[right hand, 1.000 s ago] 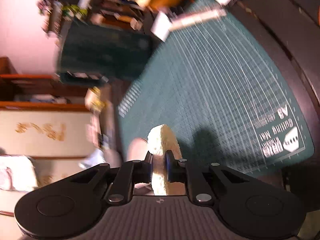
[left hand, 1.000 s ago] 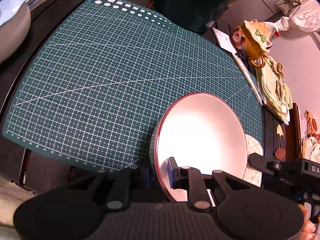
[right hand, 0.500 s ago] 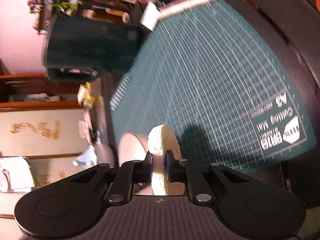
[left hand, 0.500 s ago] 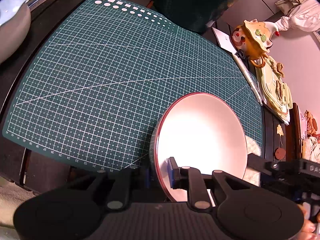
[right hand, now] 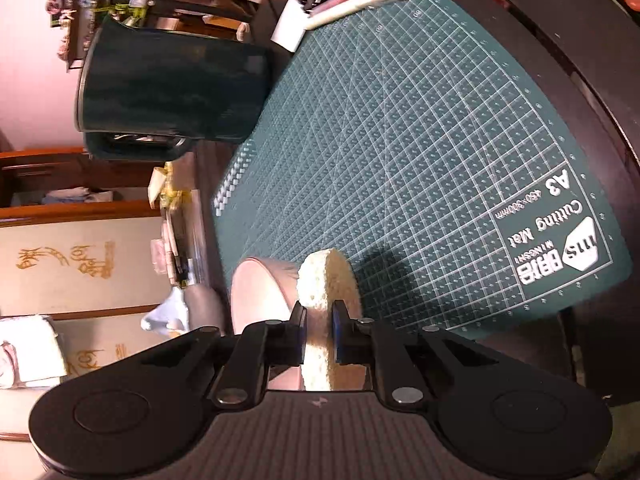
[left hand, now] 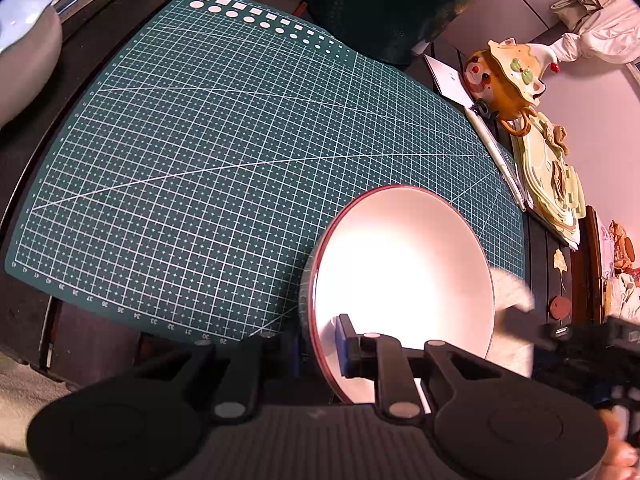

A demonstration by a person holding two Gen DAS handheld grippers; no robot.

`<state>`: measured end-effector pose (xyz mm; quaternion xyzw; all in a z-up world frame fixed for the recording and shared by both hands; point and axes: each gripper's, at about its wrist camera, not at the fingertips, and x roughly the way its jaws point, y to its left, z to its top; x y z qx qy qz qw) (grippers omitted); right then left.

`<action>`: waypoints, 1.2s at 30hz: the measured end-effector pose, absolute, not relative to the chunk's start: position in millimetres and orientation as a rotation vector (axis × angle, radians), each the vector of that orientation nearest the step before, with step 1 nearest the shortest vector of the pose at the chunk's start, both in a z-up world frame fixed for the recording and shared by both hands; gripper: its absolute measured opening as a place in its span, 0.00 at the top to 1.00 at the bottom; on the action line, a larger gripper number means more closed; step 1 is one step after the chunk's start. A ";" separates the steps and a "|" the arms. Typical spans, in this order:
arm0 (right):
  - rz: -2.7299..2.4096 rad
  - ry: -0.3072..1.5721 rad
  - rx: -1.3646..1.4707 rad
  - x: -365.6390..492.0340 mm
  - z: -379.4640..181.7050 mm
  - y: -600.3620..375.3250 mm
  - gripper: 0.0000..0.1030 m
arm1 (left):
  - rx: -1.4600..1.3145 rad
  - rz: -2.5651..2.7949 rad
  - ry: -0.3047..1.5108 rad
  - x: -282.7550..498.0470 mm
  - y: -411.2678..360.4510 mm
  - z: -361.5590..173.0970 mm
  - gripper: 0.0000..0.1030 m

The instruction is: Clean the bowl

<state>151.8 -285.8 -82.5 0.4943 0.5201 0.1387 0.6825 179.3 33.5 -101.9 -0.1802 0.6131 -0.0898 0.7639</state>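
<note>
A white bowl (left hand: 404,280) with a red rim is tilted above the green cutting mat (left hand: 240,140). My left gripper (left hand: 320,344) is shut on its near rim, one finger inside and one outside. In the right wrist view my right gripper (right hand: 319,332) is shut on a pale round sponge (right hand: 326,284), held on edge just right of the bowl's outer wall (right hand: 260,292). The left wrist view shows the sponge (left hand: 514,292) blurred behind the bowl's right rim, with the right gripper's black body (left hand: 580,344) beside it. Whether sponge and bowl touch is unclear.
A dark green jug (right hand: 168,92) stands at the mat's far edge. A pen (left hand: 500,156), ceramic figure (left hand: 508,76) and stacked pale trays (left hand: 552,184) line the mat's right side. A grey dish (left hand: 24,52) sits left. The dark table rim (right hand: 600,92) surrounds the mat.
The right gripper has turned, so the jug and mat have shifted in its view, and the sponge has come up by the bowl's right rim. The left gripper and bowl have kept still.
</note>
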 end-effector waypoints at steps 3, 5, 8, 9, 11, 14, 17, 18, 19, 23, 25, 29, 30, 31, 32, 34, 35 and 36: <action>0.331 1.083 1.106 150.6 -63.8 -293.6 0.88 | -0.392 -0.196 1.333 179.4 33.7 -101.9 0.83; 0.335 1.070 1.111 150.3 -62.5 -294.9 0.88 | -0.392 -0.195 1.333 179.2 33.9 -102.2 0.83; 0.318 1.117 1.067 153.4 -72.1 -287.0 0.88 | -0.392 -0.196 1.332 179.0 34.5 -102.9 0.83; 0.305 1.152 1.043 155.4 -79.2 -281.4 0.88 | -0.392 -0.196 1.332 178.9 34.8 -103.2 0.83; 0.291 1.205 1.072 155.8 -93.2 -276.7 0.88 | -0.394 -0.196 1.332 179.0 35.6 -103.2 0.83; 0.314 1.149 1.097 155.2 -80.7 -284.0 0.88 | -0.393 -0.192 1.334 178.8 33.6 -102.0 0.83; 0.341 1.054 1.120 152.8 -61.8 -295.1 0.88 | -0.393 -0.192 1.334 178.8 33.5 -102.0 0.83; 0.347 1.038 1.135 152.2 -59.7 -297.7 0.88 | -0.392 -0.192 1.334 178.7 33.5 -102.2 0.83; 0.349 1.037 1.138 153.9 -60.4 -297.8 0.88 | -0.392 -0.192 1.334 178.7 33.4 -102.2 0.83; 0.307 1.127 1.103 158.2 -81.3 -288.1 0.88 | -0.391 -0.193 1.334 178.9 33.3 -102.6 0.83; 0.299 1.182 1.111 159.0 -94.2 -282.9 0.88 | -0.391 -0.193 1.334 179.0 33.2 -102.8 0.83; 0.310 1.161 1.146 155.0 -88.3 -289.3 0.88 | -0.390 -0.193 1.334 179.2 33.2 -103.3 0.83; 0.321 1.127 1.155 154.0 -81.0 -293.7 0.88 | -0.390 -0.193 1.334 179.2 33.2 -103.4 0.83; 0.326 1.102 1.168 153.1 -76.5 -297.5 0.88 | -0.390 -0.193 1.334 179.3 33.2 -103.5 0.83; 0.332 1.077 1.180 152.1 -72.0 -301.3 0.88 | -0.391 -0.194 1.334 179.3 33.2 -103.5 0.83; 0.338 1.059 1.198 151.6 -69.8 -304.7 0.88 | -0.391 -0.193 1.334 179.0 33.2 -103.5 0.83; 0.330 1.069 1.194 151.8 -73.3 -303.3 0.88 | -0.392 -0.193 1.334 178.9 33.3 -103.6 0.83; 0.322 1.079 1.190 152.0 -76.8 -301.8 0.88 | -0.393 -0.192 1.334 178.9 33.4 -103.6 0.83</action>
